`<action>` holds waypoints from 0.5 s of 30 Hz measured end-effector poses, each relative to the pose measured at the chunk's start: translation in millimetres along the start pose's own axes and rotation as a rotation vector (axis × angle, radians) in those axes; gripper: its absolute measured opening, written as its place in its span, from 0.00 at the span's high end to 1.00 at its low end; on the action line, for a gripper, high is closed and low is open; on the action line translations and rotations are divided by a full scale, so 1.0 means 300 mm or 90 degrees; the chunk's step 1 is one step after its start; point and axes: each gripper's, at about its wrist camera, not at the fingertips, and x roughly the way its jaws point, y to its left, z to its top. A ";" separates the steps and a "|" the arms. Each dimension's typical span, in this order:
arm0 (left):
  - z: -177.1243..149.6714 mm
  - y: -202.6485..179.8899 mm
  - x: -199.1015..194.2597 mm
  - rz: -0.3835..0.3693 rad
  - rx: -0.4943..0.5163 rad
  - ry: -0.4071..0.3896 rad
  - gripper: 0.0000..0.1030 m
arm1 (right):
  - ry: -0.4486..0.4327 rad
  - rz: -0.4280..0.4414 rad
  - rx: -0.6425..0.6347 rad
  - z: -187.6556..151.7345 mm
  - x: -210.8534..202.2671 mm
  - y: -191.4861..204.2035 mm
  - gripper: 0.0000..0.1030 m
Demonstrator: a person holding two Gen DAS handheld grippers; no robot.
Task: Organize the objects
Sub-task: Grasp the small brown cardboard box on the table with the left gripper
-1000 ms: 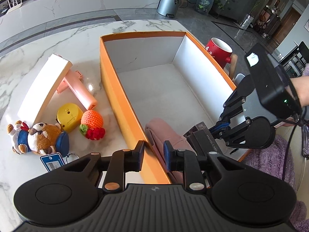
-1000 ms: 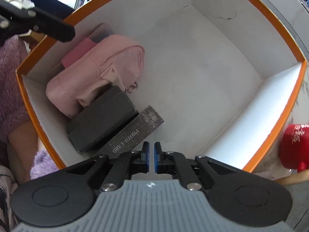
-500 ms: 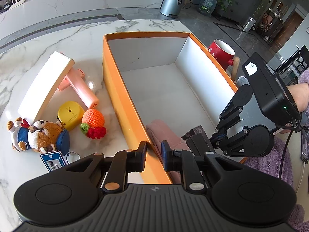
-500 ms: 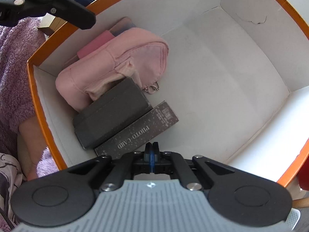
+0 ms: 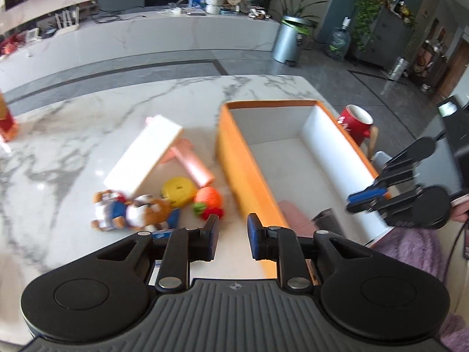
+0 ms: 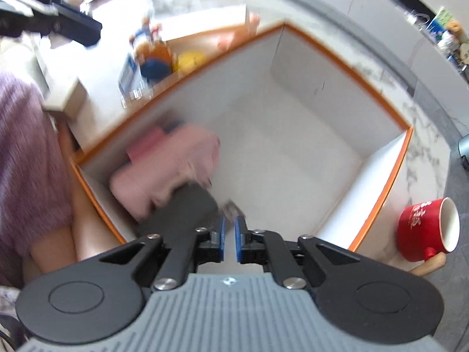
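The orange box [image 5: 246,170] with white inner walls [image 6: 293,67] stands on the marble table. In its near corner lie a pink pouch [image 6: 176,158], a dark box [image 6: 181,208] and a speckled card box [image 6: 231,208], mostly hidden. My right gripper [image 6: 229,226] hangs above that corner; its jaws are opening by a narrow gap, with nothing between them. It also shows over the box's right wall as the right gripper [image 5: 366,198]. My left gripper [image 5: 233,226] hovers above the box's left wall, jaws opening and empty. Left of the box lie a plush dog [image 5: 132,209], a yellow round toy [image 5: 178,190] and an orange knitted fruit [image 5: 208,201].
A white flat box [image 5: 143,152] leans over a pink tool [image 5: 193,164] behind the toys. A red mug [image 6: 425,226] stands on a wooden coaster right of the orange box. A person's purple sleeve [image 6: 26,158] is at the near side. The box's far half holds nothing.
Both grippers have risen and pulled back from the box. The right jaws shut fully, then parted a little. The left jaws narrowed, then widened. The box contents have not moved.
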 end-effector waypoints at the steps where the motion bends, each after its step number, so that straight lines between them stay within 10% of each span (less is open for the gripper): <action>1: -0.015 0.017 -0.014 0.016 -0.003 0.001 0.69 | -0.026 0.006 0.010 -0.013 -0.033 0.032 0.91; 8: -0.155 0.177 -0.048 0.089 -0.133 0.039 0.42 | -0.142 0.086 0.053 0.031 0.023 0.433 0.75; 15: -0.289 0.291 0.001 0.135 -0.288 0.057 0.16 | -0.134 0.111 0.087 0.060 0.233 0.645 0.69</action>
